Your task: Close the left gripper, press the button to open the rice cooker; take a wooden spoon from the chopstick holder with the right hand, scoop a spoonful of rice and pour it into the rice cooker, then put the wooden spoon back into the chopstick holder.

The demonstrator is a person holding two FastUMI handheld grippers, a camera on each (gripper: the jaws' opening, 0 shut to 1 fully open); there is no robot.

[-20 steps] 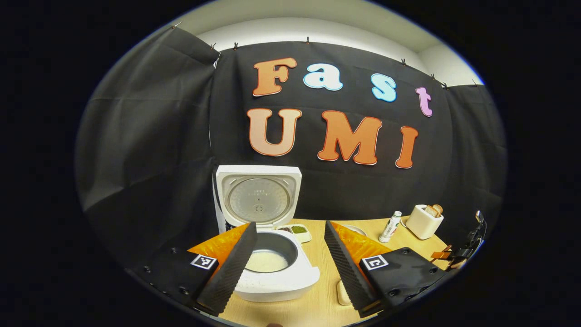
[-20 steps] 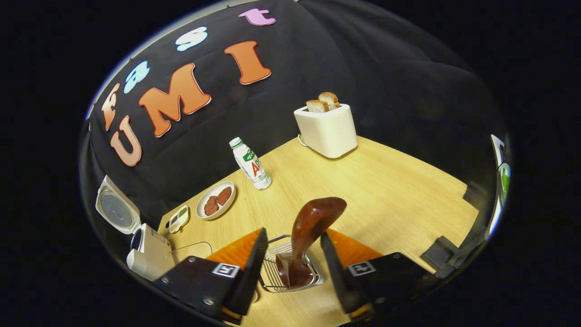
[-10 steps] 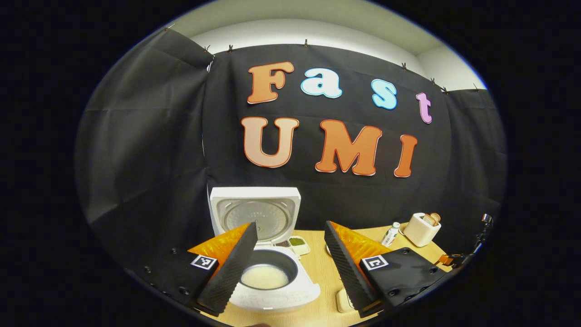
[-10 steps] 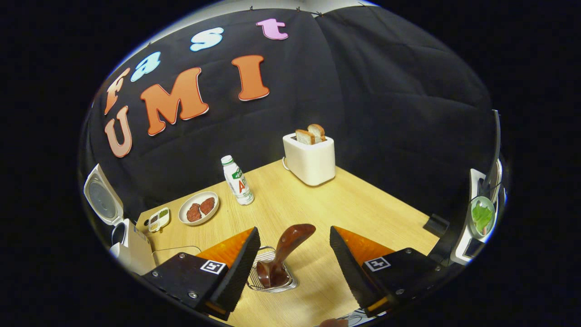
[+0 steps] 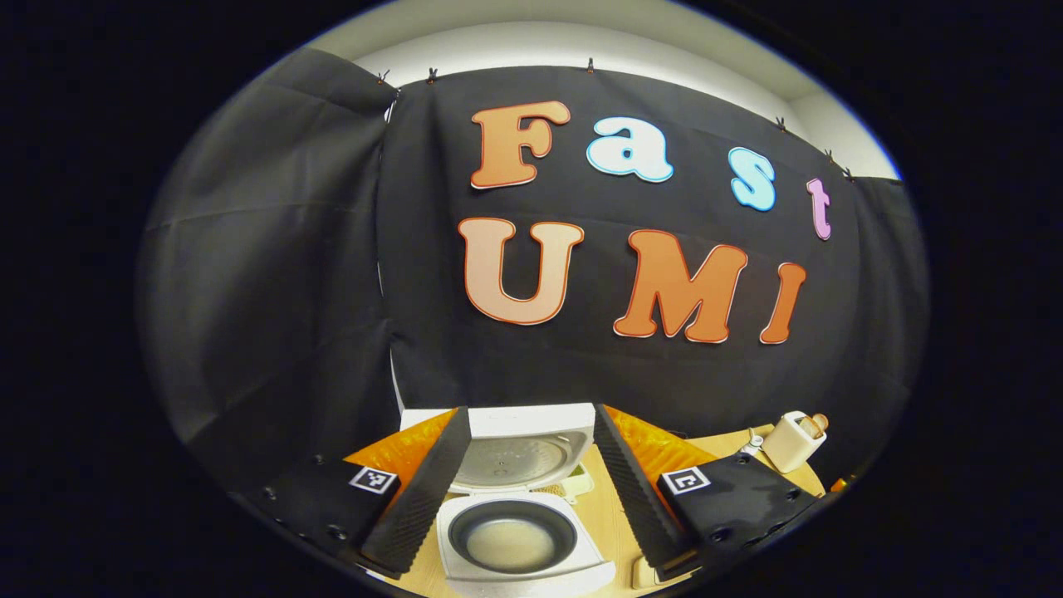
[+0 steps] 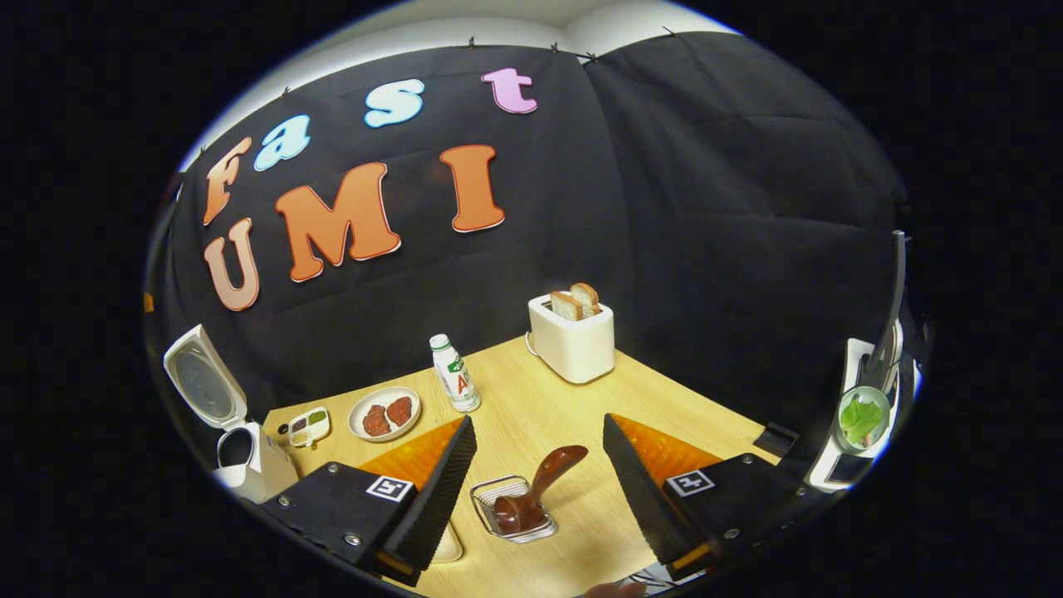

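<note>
— Rice cooker [image 5: 523, 531]?
— On bench [image 6: 689, 407], lid up, rice in pot; left gripper [image 5: 531, 490] above, released, grasping nothing.
— Wooden spoon [image 6: 540, 490]?
— Leaning in wire chopstick holder [image 6: 511, 508], between fingers of right gripper [image 6: 540, 498], released, clear of both.

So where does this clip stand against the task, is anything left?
Apparently finished. The rice cooker stands with its lid up and rice in the pot. The wooden spoon sits in the wire chopstick holder. The right gripper is open, touching neither, and the left gripper is open too. Nothing is in hand; no step appears left.
</note>
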